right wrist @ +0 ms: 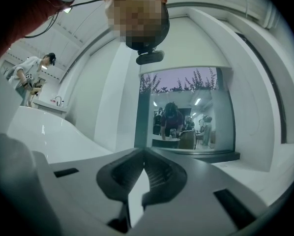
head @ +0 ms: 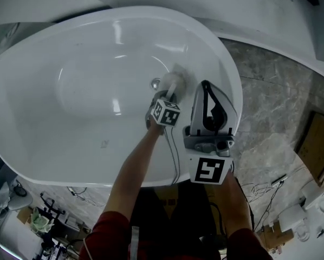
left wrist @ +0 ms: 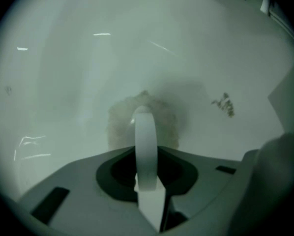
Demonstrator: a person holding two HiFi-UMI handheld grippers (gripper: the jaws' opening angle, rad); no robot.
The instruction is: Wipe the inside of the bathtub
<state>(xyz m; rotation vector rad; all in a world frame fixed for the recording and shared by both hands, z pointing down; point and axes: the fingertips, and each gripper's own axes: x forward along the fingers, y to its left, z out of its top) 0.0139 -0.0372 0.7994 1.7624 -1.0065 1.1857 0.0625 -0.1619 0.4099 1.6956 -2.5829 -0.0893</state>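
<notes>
White bathtub point(head: 48, 145) is carrying one scrubbing pad point(head: 178, 75) on its inner wall, beside one drain point(head: 155, 83) that only the head view is showing. Left gripper point(head: 170, 93) is pinching the pad's white handle point(left wrist: 145, 141). Right gripper point(head: 206, 86) is hovering over the tub's rim, jaws pressed together on nothing. Only the left gripper view is showing one dark smudge point(left wrist: 224, 103) on the tub wall.

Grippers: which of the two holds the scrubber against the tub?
The left gripper: its jaws clamp the scrubber by its white handle, pad on the tub. The right gripper is shut, empty and points upward.
</notes>
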